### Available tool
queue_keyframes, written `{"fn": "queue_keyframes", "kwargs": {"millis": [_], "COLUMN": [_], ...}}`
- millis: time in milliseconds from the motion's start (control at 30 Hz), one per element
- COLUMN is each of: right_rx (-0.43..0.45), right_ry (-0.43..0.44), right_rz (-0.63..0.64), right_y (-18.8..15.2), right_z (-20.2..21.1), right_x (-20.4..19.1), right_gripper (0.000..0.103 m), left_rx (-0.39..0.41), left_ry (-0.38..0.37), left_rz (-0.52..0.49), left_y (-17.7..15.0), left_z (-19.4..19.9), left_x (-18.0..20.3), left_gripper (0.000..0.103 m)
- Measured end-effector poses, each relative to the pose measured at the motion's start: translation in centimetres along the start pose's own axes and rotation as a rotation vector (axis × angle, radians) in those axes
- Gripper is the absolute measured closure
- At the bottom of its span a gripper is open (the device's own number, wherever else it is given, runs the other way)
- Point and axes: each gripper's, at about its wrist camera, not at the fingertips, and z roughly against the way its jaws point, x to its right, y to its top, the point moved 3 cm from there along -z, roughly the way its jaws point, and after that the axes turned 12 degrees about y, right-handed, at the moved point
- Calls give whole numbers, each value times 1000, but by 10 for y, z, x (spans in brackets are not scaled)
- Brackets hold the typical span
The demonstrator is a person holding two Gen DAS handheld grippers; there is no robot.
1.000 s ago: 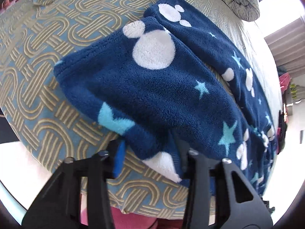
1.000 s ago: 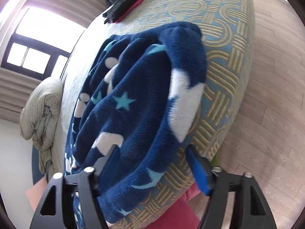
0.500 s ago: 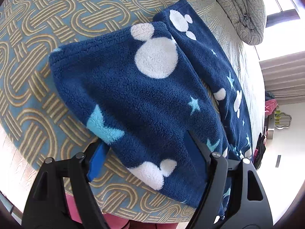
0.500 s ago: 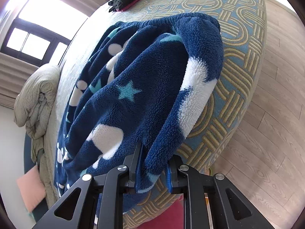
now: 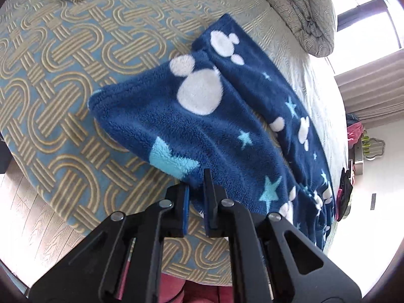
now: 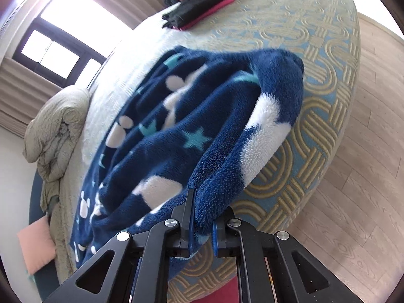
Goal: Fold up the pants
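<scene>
Dark blue fleece pants (image 5: 202, 126) with white mouse heads and pale blue stars lie along the bed's near edge. In the left wrist view, my left gripper (image 5: 195, 186) is shut on the near hem of a leg end, and the fleece rises off the bedspread there. In the right wrist view, the pants (image 6: 176, 139) bunch into folds at the waist end. My right gripper (image 6: 204, 214) has its jaws closing, with a thick fold of fleece pinched between the pads and lifted.
The bed (image 5: 63, 50) has a blue and gold woven-pattern spread. A rolled grey duvet (image 5: 298, 7) lies at the head. Folded dark and red clothes (image 6: 202, 0) sit at the far corner. A pink pillow (image 6: 38, 247) lies low left. Wooden floor (image 6: 353, 176) borders the bed.
Both grippers went from open around the pants' edge to shut on it. Each has risen slightly, pulling the fleece up off the bed.
</scene>
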Motion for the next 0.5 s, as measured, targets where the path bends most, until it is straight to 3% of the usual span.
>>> {"fn": "queue_keyframes", "kwargs": {"millis": [267,500], "right_rx": [77,81], "right_ry": [62,75], "right_rz": [110,197], "right_y": [26,63], "right_z": [23,10], "right_x": [-60,-120], "right_gripper": [95,95], "left_rx": [32,66], "left_ry": [-17,-44], "left_rz": [-31,-32], "left_y": [16,51], "left_z": [26,41], "left_x": [23,58], "left_gripper": [93,93]}}
